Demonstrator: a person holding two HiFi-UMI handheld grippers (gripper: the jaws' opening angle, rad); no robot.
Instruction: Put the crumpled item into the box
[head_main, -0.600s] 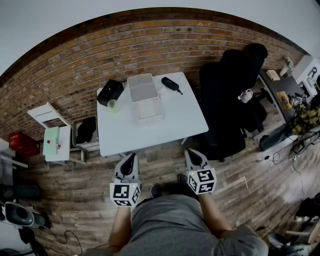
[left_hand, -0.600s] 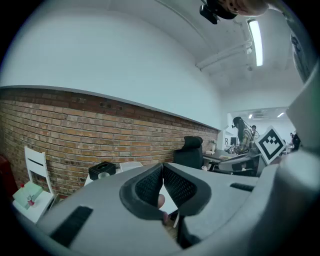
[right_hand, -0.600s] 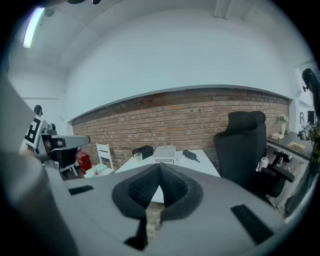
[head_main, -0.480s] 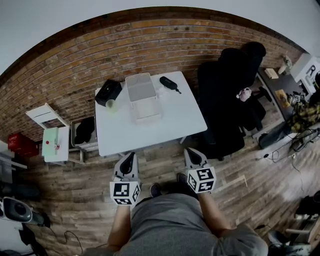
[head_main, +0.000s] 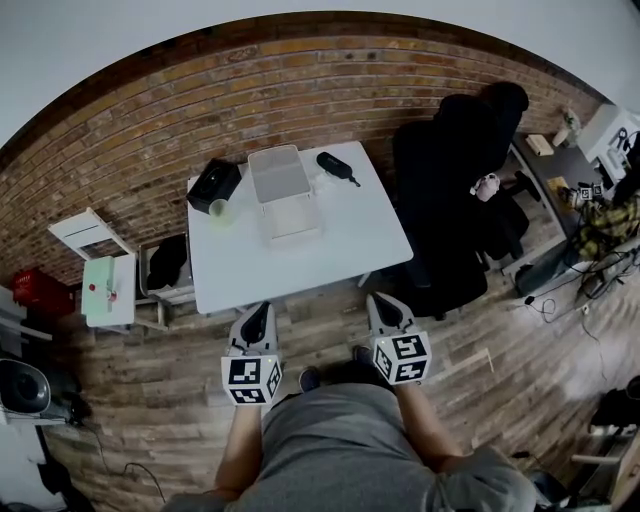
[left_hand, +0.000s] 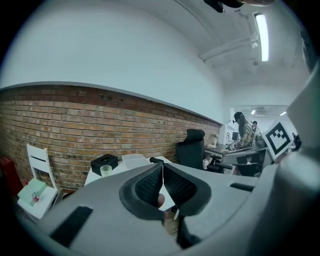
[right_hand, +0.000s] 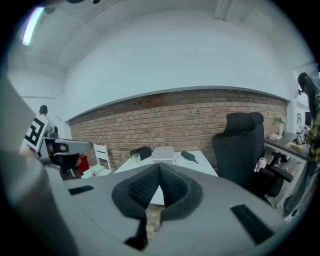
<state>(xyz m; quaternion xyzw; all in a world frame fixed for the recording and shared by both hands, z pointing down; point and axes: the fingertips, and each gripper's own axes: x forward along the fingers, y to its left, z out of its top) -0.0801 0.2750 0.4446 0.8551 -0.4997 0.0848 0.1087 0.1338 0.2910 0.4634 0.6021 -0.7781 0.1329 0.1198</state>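
On the white table (head_main: 330, 250) stands a clear plastic box (head_main: 285, 188) with its lid up. A small pale crumpled thing (head_main: 326, 184) lies just right of the box and is hard to make out. My left gripper (head_main: 257, 318) and right gripper (head_main: 382, 305) hover over the wooden floor, short of the table's near edge. Both are shut and empty. In the left gripper view the jaws (left_hand: 162, 172) meet, with the table beyond them. The right gripper's jaws (right_hand: 160, 172) also meet, pointing toward the box (right_hand: 162, 153).
A black tissue box (head_main: 212, 183), a pale green cup (head_main: 221, 210) and a black elongated object (head_main: 335, 167) share the table. A black office chair (head_main: 450, 180) stands to its right. A white chair (head_main: 85, 232) and a small stand (head_main: 110, 288) are to its left, with the brick wall behind.
The head view has shifted a little, so the table sits slightly left of where it was. Both grippers stay shut and have edged a bit nearer the table.
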